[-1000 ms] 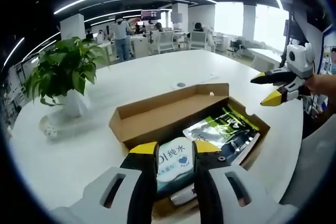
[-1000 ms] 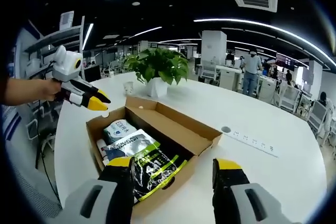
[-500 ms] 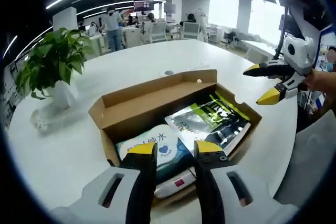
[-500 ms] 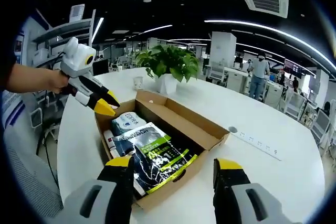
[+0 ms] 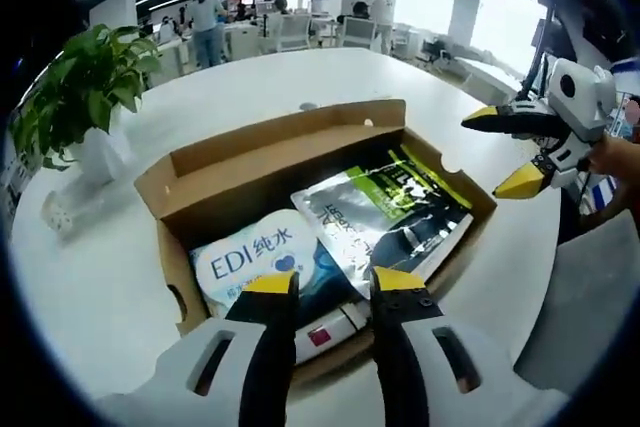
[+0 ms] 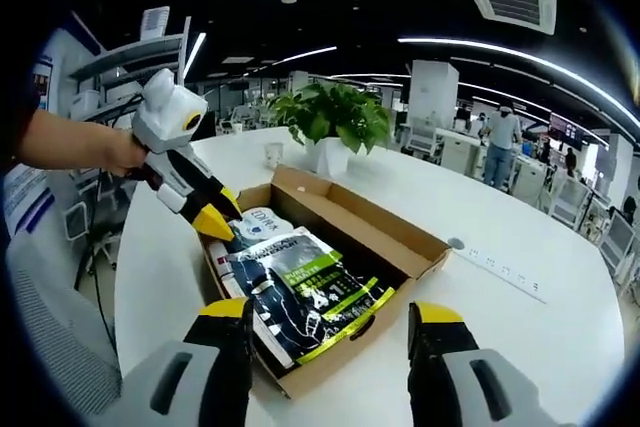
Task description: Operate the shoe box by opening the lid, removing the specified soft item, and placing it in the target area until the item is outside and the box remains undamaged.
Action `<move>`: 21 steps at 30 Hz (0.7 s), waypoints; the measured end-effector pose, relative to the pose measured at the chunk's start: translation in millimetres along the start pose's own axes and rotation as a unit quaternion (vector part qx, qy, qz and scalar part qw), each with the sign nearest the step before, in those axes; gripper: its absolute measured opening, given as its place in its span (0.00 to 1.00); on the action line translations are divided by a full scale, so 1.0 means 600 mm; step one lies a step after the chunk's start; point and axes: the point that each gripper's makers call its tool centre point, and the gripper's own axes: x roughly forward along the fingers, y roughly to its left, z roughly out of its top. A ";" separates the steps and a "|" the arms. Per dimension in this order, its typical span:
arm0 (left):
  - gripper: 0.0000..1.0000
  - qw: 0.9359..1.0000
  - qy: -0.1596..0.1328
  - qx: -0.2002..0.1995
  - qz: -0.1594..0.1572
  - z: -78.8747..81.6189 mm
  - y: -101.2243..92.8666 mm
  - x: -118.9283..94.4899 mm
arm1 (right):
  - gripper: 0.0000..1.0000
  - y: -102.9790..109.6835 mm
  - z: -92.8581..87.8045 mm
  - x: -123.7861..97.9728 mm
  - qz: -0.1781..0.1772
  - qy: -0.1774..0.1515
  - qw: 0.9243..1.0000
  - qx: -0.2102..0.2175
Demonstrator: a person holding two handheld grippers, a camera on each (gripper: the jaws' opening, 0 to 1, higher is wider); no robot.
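An open cardboard shoe box (image 5: 170, 247) lies on the white table, its lid (image 5: 270, 142) folded back. Inside are a white-and-blue EDI soft pack (image 5: 255, 257), a green, black and white pouch (image 5: 390, 212) and a white item with a red label (image 5: 330, 327). My left gripper (image 5: 335, 282) is open just above the box's near end, over the EDI pack, holding nothing. In the right gripper view, the left gripper (image 6: 222, 215) hangs at the box's (image 6: 330, 362) far-left end above the EDI pack (image 6: 258, 227). My right gripper (image 6: 330, 312) is open and empty, short of the pouch (image 6: 305, 287); in the left gripper view the right gripper (image 5: 500, 152) is beside the box's right end.
A potted plant (image 5: 75, 87) (image 6: 335, 117) and a small white cup (image 6: 273, 155) stand on the table behind the box. A power strip (image 6: 500, 269) is set in the tabletop. A person's hands (image 6: 100, 147) (image 5: 610, 157) hold the grippers. Desks, chairs and people fill the office behind.
The left gripper has come down and closer over the box's end with the EDI pack. The right gripper has edged nearer the box. The box's contents lie as before.
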 end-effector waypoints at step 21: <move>0.23 0.991 0.060 -0.104 -0.064 -0.027 -0.022 0.048 | 0.65 0.019 -0.011 0.001 0.014 0.011 1.000 -0.025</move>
